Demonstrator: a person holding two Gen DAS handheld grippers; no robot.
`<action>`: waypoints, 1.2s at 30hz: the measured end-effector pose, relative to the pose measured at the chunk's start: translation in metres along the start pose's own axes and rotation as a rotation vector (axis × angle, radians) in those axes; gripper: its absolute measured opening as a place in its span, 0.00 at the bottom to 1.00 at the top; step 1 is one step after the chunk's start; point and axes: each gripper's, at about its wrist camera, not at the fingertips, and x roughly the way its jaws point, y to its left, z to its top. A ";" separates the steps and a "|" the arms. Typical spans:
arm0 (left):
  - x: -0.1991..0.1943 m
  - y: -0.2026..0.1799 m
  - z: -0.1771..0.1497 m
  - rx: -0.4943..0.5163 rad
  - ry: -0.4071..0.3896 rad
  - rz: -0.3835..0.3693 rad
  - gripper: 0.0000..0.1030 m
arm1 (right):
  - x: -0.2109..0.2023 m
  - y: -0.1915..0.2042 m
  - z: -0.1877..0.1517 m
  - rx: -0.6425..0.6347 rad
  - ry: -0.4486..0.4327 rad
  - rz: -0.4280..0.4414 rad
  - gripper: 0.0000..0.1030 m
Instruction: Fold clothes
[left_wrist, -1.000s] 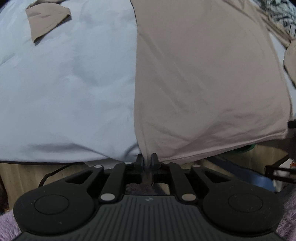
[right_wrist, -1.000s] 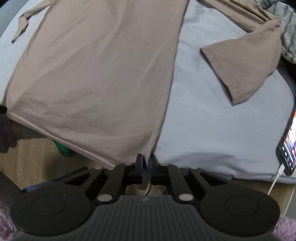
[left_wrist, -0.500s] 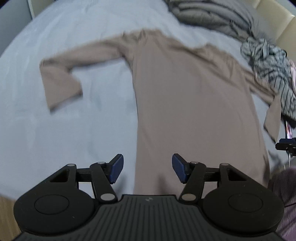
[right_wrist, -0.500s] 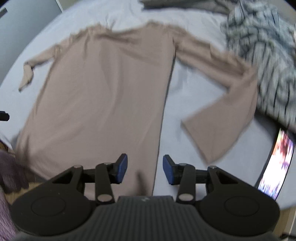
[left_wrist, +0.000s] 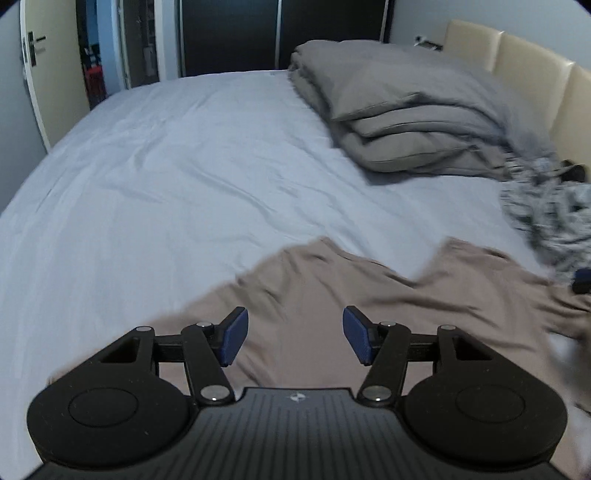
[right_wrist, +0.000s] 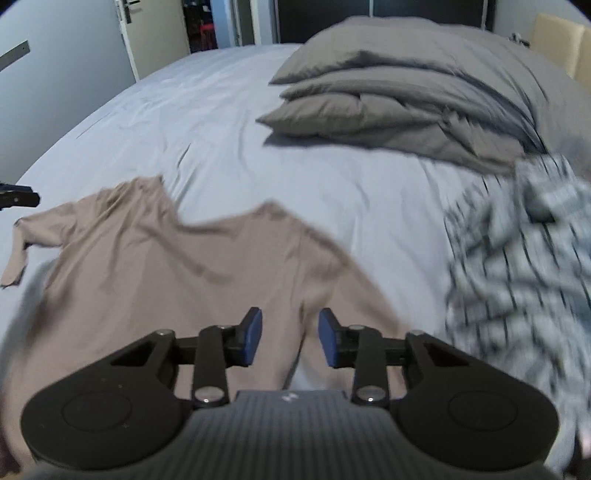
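Both the left claw (left_wrist: 294, 341) and right claw (right_wrist: 290, 338), clamped on the hem a second ago, now gape empty above the beige long-sleeved cotton top (right_wrist: 177, 273), spread flat across the lower frame on the pale blue bed sheet (left_wrist: 166, 177), ready for folding.

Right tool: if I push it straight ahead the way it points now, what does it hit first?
Most likely the beige top, lying flat on the bed sheet just beyond the open right tool. Depth is unclear; the grey bedding lies farther on.
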 end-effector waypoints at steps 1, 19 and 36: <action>0.015 0.005 0.004 -0.007 0.000 0.017 0.54 | 0.013 -0.002 0.007 -0.007 -0.012 0.008 0.35; 0.140 0.038 0.001 0.003 0.016 0.033 0.52 | 0.138 -0.020 0.053 -0.080 -0.042 0.020 0.30; 0.139 0.027 0.003 0.061 -0.017 0.109 0.00 | 0.160 -0.058 0.071 0.028 -0.028 -0.065 0.04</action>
